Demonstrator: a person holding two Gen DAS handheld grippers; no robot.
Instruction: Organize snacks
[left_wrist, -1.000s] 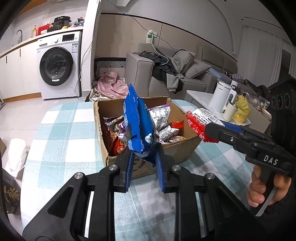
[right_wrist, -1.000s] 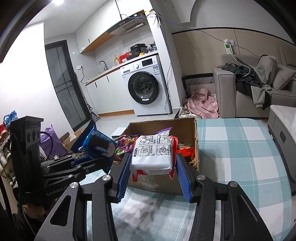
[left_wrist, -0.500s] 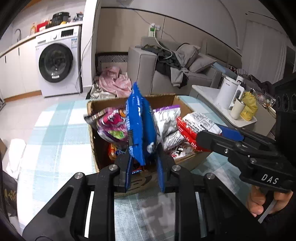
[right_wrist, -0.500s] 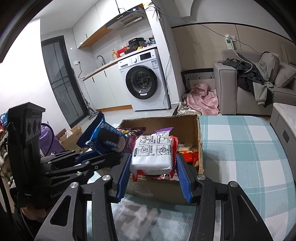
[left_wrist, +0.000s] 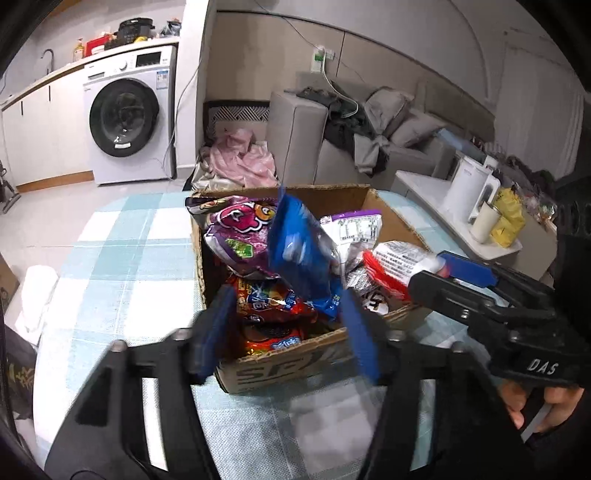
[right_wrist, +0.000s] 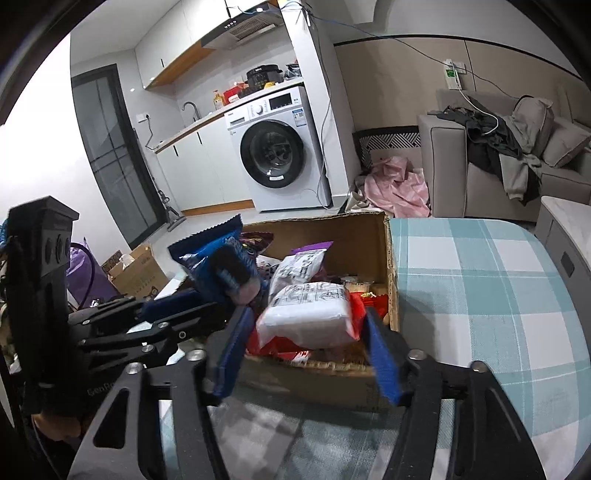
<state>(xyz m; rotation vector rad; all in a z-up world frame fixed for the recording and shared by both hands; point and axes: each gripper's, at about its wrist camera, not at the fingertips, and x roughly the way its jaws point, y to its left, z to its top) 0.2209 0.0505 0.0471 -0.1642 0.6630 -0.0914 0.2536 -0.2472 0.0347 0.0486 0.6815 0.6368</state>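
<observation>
Both jaws just opened: blue packet and white packet loose between them.

Left gripper sits over the near edge of the cardboard box, jaws just been opening, now wide apart w/ nothing pressed between the pads. Blue snack pack is blurred, tilted, above the box contents, clear of both pads. Under it: purple bag at the left wall, red pack below, white packet w/ purple top to the right. Box stands on the bench w/ checked teal cloth. Right gripper comes in from the right; white-and-red pack at its tip, grip unclear. A hand holds its handle.
</observation>
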